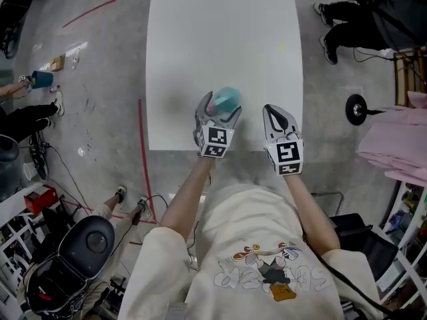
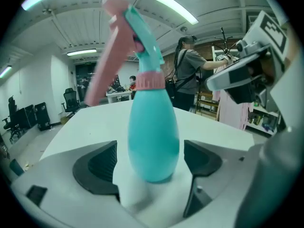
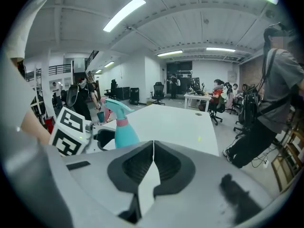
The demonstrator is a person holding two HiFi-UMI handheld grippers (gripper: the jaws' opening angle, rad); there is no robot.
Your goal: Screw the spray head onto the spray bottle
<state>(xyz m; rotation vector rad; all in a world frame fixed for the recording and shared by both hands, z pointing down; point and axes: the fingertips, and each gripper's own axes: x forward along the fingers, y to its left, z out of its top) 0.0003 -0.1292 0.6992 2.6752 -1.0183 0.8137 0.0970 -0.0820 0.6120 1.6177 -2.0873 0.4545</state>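
Teal spray bottle (image 1: 227, 100) stands mid-frame by the table's (image 1: 220, 32) lower edge, spray head (image 2: 142, 37) apparently already screwed on, between the left gripper's (image 1: 219, 112) open jaws; the right gripper's (image 1: 277, 115) jaws are closed, empty.

Your spray bottle (image 1: 228, 97) mostly hidden behind your left claw (image 1: 219, 110) in the head view, spray head (image 2: 113, 42) motion-blurred at eleven o'clock in the left gripper view, surface (image 1: 220, 39) cut off at twelve o'clock
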